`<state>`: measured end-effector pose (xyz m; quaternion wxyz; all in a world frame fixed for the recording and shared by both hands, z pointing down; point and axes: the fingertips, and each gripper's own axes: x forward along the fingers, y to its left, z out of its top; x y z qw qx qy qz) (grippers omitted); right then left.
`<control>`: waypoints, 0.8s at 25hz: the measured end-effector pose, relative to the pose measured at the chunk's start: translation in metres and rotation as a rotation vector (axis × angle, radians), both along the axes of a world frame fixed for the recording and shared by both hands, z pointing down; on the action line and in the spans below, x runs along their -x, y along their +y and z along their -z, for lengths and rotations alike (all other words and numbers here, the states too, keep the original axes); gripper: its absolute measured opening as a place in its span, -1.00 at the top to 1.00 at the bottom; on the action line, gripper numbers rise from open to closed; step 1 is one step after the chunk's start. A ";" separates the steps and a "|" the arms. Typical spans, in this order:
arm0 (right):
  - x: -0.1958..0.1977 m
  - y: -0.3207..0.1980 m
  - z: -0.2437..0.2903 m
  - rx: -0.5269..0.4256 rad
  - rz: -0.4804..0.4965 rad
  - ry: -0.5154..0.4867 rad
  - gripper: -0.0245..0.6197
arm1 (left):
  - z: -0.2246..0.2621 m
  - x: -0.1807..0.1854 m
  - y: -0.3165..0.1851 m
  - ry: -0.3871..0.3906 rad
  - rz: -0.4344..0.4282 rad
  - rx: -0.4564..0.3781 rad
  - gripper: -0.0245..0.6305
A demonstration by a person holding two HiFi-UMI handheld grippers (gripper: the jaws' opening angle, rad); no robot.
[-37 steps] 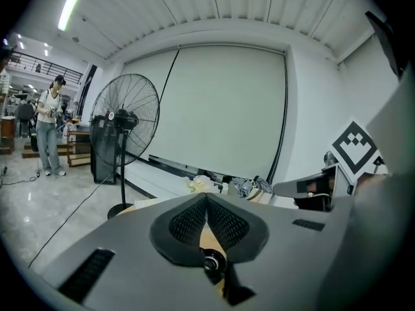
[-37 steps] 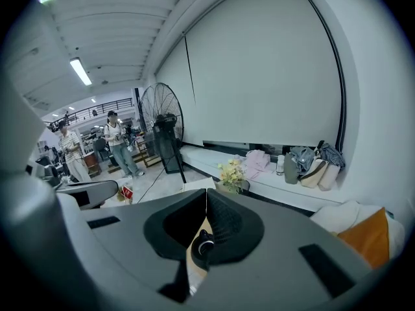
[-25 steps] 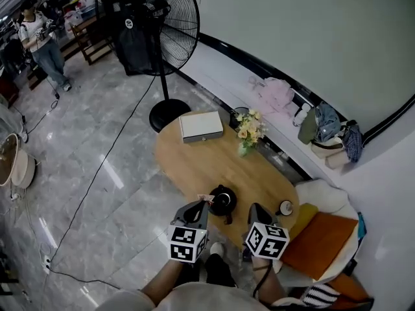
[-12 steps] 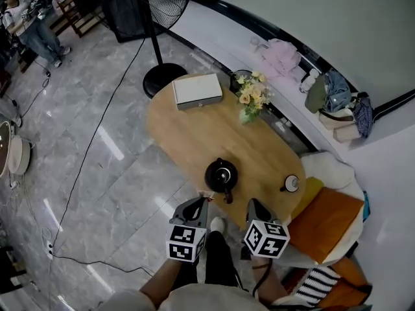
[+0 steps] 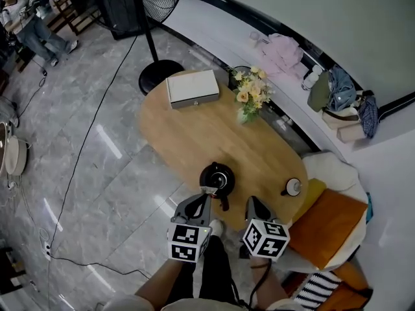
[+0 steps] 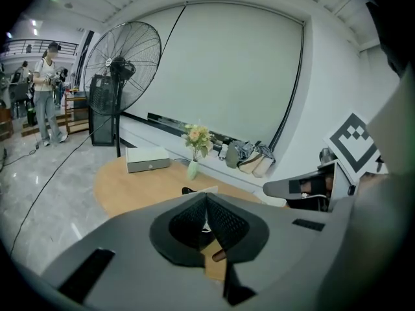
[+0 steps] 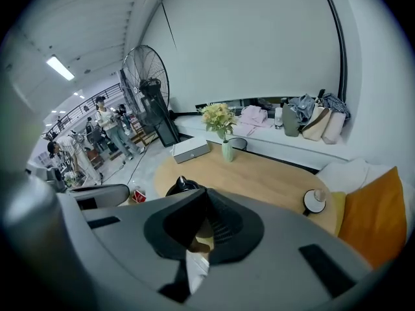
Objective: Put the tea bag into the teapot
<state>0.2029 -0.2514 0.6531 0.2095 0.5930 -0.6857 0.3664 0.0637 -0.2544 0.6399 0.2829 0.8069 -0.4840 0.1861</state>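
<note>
A black teapot [image 5: 217, 177] stands near the front edge of the oval wooden table [image 5: 188, 131]; its lid knob also shows in the right gripper view [image 7: 181, 185]. My left gripper [image 5: 207, 195] is shut on a small red-and-white tea bag [image 5: 207, 189], held just at the pot's near left side. The right gripper view shows that tea bag [image 7: 137, 195] at the left gripper's tip. In the left gripper view the jaws [image 6: 206, 194] meet, with a pale edge of the bag between them. My right gripper [image 5: 250, 202] hovers right of the pot, its jaws [image 7: 206, 191] together and holding nothing.
A white box [image 5: 192, 87] and a vase of flowers [image 5: 249, 96] stand at the table's far end. A small lidded cup [image 5: 292, 186] sits at the right edge. An orange cushion [image 5: 324, 222] lies to the right. A standing fan [image 5: 155, 73] and a floor cable are at the left.
The head view has shifted, so the table sits differently in frame. Compared with half a second ago, the left gripper's tip with the tea bag is closer to the teapot.
</note>
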 end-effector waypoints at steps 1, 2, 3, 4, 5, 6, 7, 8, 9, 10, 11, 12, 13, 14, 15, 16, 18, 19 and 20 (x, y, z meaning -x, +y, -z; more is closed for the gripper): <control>-0.001 -0.005 -0.001 -0.006 -0.004 -0.002 0.82 | -0.002 -0.003 -0.005 -0.002 -0.004 -0.005 0.88; -0.002 -0.009 -0.002 -0.011 -0.008 -0.005 0.82 | -0.003 -0.006 -0.009 -0.004 -0.009 -0.010 0.88; -0.003 -0.013 -0.004 -0.015 -0.013 -0.009 0.82 | -0.005 -0.008 -0.013 -0.007 -0.015 -0.016 0.88; -0.004 -0.016 -0.005 -0.016 -0.017 -0.014 0.82 | -0.007 -0.011 -0.017 -0.011 -0.023 -0.021 0.88; -0.004 -0.018 -0.007 -0.014 -0.021 -0.020 0.82 | -0.008 -0.012 -0.020 -0.016 -0.030 -0.024 0.88; -0.005 -0.018 -0.010 -0.010 -0.024 -0.027 0.82 | -0.010 -0.013 -0.023 -0.020 -0.035 -0.027 0.88; -0.005 -0.019 -0.012 -0.006 -0.026 -0.031 0.82 | -0.011 -0.014 -0.025 -0.023 -0.040 -0.027 0.88; -0.006 -0.019 -0.013 -0.001 -0.028 -0.034 0.82 | -0.012 -0.016 -0.028 -0.023 -0.043 -0.025 0.88; -0.007 -0.020 -0.015 0.004 -0.029 -0.035 0.82 | -0.013 -0.017 -0.030 -0.022 -0.046 -0.023 0.88; -0.009 -0.020 -0.016 0.008 -0.030 -0.035 0.82 | -0.014 -0.018 -0.031 -0.020 -0.048 -0.020 0.88; -0.010 -0.020 -0.017 0.012 -0.033 -0.036 0.82 | -0.014 -0.020 -0.032 -0.016 -0.049 -0.016 0.88; -0.011 -0.020 -0.019 0.016 -0.035 -0.038 0.82 | -0.015 -0.021 -0.033 -0.010 -0.049 -0.011 0.88; -0.012 -0.020 -0.020 0.019 -0.039 -0.040 0.82 | -0.015 -0.022 -0.033 -0.003 -0.049 -0.007 0.88; -0.013 -0.021 -0.021 0.021 -0.043 -0.042 0.82 | -0.016 -0.022 -0.033 0.005 -0.050 -0.004 0.88; -0.014 -0.021 -0.021 0.022 -0.046 -0.043 0.82 | -0.016 -0.023 -0.033 0.014 -0.052 -0.002 0.88; -0.015 -0.022 -0.022 0.024 -0.049 -0.043 0.82 | -0.016 -0.024 -0.034 0.023 -0.053 -0.001 0.88; -0.017 -0.022 -0.023 0.026 -0.055 -0.042 0.82 | -0.018 -0.026 -0.034 0.033 -0.051 0.008 0.88; -0.018 -0.022 -0.023 0.028 -0.058 -0.042 0.82 | -0.019 -0.027 -0.034 0.037 -0.048 0.018 0.88; -0.019 -0.022 -0.024 0.030 -0.061 -0.042 0.82 | -0.021 -0.027 -0.034 0.046 -0.045 0.030 0.88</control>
